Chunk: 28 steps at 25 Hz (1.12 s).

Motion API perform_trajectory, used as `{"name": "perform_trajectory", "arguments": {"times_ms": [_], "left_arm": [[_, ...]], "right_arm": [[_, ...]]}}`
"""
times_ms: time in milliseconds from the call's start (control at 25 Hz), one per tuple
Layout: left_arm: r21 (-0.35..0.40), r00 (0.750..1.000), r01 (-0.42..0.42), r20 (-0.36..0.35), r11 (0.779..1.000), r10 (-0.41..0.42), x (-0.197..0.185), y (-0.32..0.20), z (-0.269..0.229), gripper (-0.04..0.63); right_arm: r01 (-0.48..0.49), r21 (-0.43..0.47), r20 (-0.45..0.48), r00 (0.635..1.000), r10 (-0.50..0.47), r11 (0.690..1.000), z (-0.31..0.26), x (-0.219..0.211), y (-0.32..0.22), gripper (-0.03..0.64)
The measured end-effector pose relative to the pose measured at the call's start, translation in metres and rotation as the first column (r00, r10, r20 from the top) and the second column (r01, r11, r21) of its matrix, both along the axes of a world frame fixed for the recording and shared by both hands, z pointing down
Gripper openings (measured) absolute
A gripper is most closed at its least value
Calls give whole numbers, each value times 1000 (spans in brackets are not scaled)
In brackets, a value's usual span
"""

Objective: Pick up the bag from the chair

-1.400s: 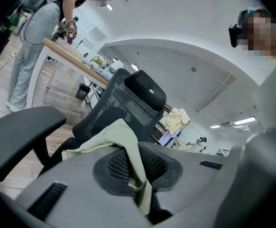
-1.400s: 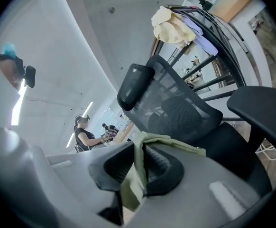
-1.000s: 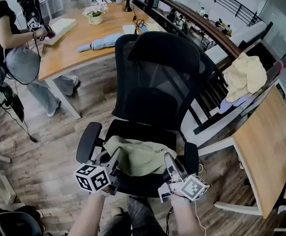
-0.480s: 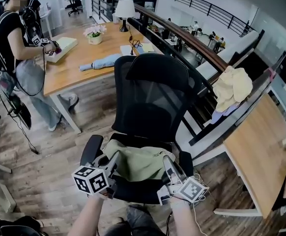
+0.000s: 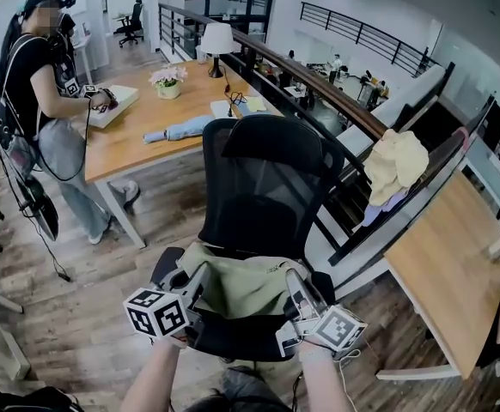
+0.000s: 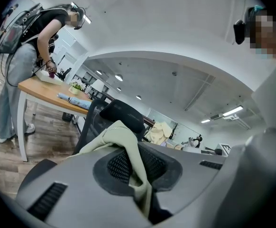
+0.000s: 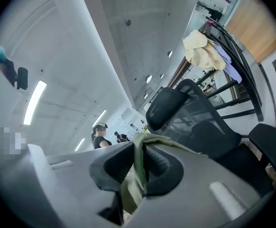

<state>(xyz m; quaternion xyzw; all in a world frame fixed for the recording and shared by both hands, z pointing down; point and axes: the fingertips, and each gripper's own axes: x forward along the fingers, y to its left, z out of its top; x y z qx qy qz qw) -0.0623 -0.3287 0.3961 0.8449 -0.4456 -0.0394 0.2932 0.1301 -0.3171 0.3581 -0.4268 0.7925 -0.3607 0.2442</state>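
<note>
A pale green cloth bag (image 5: pixel 241 286) hangs stretched between my two grippers, just over the seat of the black office chair (image 5: pixel 267 187). My left gripper (image 5: pixel 200 275) is shut on the bag's left edge, and its own view shows a fold of bag fabric (image 6: pixel 128 151) pinched between the jaws of the left gripper (image 6: pixel 140 184). My right gripper (image 5: pixel 293 279) is shut on the right edge. In the right gripper view, a green strip of the bag (image 7: pixel 139 158) is clamped in the right gripper (image 7: pixel 135 179). The chair's headrest (image 7: pixel 169 103) stands behind it.
A person (image 5: pixel 44 101) stands at the wooden desk (image 5: pixel 138 144) at back left, which carries a lamp (image 5: pixel 217 39) and a flower pot (image 5: pixel 168 80). A second wooden table (image 5: pixel 448 256) lies at the right. A cream cloth (image 5: pixel 396 166) drapes over the dark railing.
Both grippers have risen with the bag, lifting it up from the chair seat toward the backrest. The jaws have stayed shut on the fabric.
</note>
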Motion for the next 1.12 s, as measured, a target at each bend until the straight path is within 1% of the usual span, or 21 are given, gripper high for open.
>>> {"name": "perform_trajectory", "arguments": {"times_ms": [280,360,480,560,680,1120], "left_arm": [[48,1000,-7,18,999,6,-2,3,-32,17],[62,999,-7,38,998,4,-3,3,-40,17],[90,996,-12,92,996,3,-3,5,-52,17],[106,994,-15,110,994,3,-2,6,-62,17],[125,994,-11,113,992,-3,-4,4,-76,17],[201,996,-9,91,980,-9,-9,3,-121,17]], "right_arm": [[-17,36,-8,1000,18,999,-29,-1,4,55],[-24,47,-11,1000,24,999,-37,-1,5,55],[-25,70,-10,1000,26,997,-51,-2,6,55],[-23,89,-14,1000,25,996,-61,-2,6,55],[-21,116,-12,1000,22,993,-77,-4,6,55],[-48,172,-23,998,52,984,-119,-4,8,55]]}}
